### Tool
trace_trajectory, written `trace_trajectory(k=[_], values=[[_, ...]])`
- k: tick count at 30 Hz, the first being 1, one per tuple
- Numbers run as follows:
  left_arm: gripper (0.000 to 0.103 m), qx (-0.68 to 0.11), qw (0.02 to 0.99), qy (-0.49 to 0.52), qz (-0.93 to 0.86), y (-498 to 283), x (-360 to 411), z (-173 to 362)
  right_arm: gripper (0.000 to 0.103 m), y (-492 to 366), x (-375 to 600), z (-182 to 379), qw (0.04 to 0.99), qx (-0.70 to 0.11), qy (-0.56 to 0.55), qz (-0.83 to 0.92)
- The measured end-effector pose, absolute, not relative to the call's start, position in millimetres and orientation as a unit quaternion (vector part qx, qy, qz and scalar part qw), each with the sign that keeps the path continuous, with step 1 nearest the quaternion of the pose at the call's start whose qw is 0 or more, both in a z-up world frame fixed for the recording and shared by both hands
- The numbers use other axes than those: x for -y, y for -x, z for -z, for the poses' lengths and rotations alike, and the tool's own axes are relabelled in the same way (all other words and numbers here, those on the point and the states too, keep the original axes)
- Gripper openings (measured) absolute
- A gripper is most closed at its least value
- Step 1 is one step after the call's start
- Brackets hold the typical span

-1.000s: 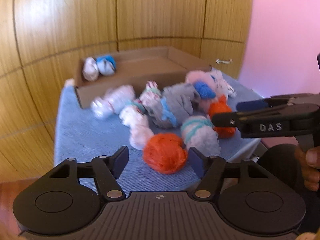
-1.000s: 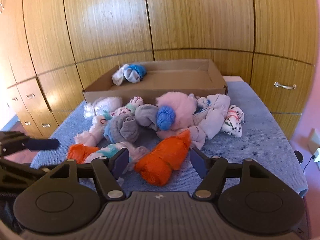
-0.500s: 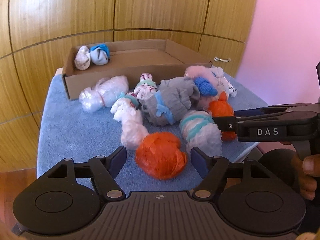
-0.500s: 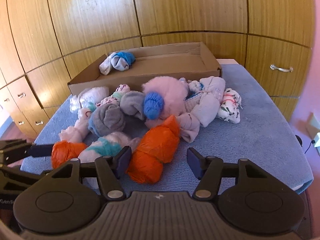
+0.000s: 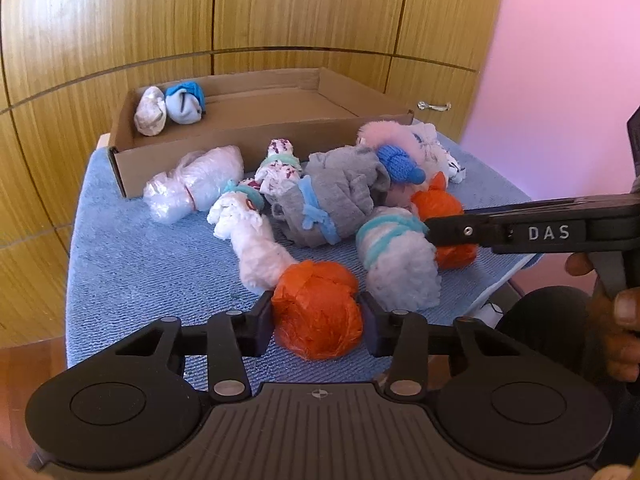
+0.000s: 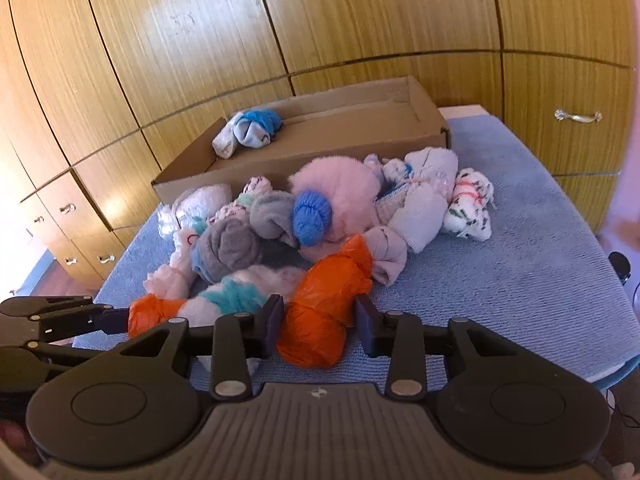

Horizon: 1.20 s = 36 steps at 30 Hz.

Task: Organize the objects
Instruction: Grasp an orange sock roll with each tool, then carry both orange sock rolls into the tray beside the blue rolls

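Observation:
Several rolled sock bundles lie in a pile on a blue towel (image 5: 132,264). My left gripper (image 5: 318,316) has its fingers closed against the sides of an orange bundle (image 5: 318,308) at the towel's near edge. My right gripper (image 6: 318,320) has its fingers against a second orange bundle (image 6: 320,312), which still rests on the towel. That gripper shows from the side in the left wrist view (image 5: 440,232). A cardboard box (image 5: 256,136) behind the pile holds two bundles: a white one (image 5: 150,116) and a blue-and-white one (image 5: 185,102).
The pile includes a grey bundle with blue band (image 5: 332,200), a pink fluffy one (image 6: 340,196), a white-teal one (image 5: 396,256) and a clear plastic-wrapped one (image 5: 192,188). Wooden cabinet doors (image 6: 320,40) stand behind the table. The towel's right part (image 6: 520,272) holds nothing.
Both grippers moved forward and down to the orange bundles and their fingers narrowed from wide open to touching the bundles' sides.

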<state>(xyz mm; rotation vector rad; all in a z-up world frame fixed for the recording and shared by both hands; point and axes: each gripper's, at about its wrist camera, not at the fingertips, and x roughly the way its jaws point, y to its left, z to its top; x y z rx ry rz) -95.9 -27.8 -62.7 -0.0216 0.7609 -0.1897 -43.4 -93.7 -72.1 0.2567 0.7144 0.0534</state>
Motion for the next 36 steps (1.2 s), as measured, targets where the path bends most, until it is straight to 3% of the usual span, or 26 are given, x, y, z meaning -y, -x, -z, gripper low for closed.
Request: trace_trajectory(k=[6,11,16,28,36], values=[[0.05,-0.369,0.925,0.012,0.086,102.3,23.2,61.5,0.033,46.0,97.0,73.0,0.929,-0.351,-0.113,-0.024],[0.051,-0.368,0.927,0.002,0.073,98.7,27.0,63.8,0.047,47.3,87.8,81.6,0.931,-0.356,-0.076,-0.009],[0.048,-0.372,0.925,-0.032,0.067,96.9,35.3,63.8,0.031,49.5,88.3,80.3,0.932,-0.354,-0.08,-0.027],[0.047,-0.357,0.933,-0.021,0.044,102.8,22.2,1.2,0.03,49.4,106.4,11.8,0.95,-0.301,-0.051,-0.059],[0.047,-0.325,0.946,-0.018,-0.003,2.2,-8.6,-54.5,0.03,-35.5,127.3,-38.7,0.955,-0.276,-0.03,-0.105]])
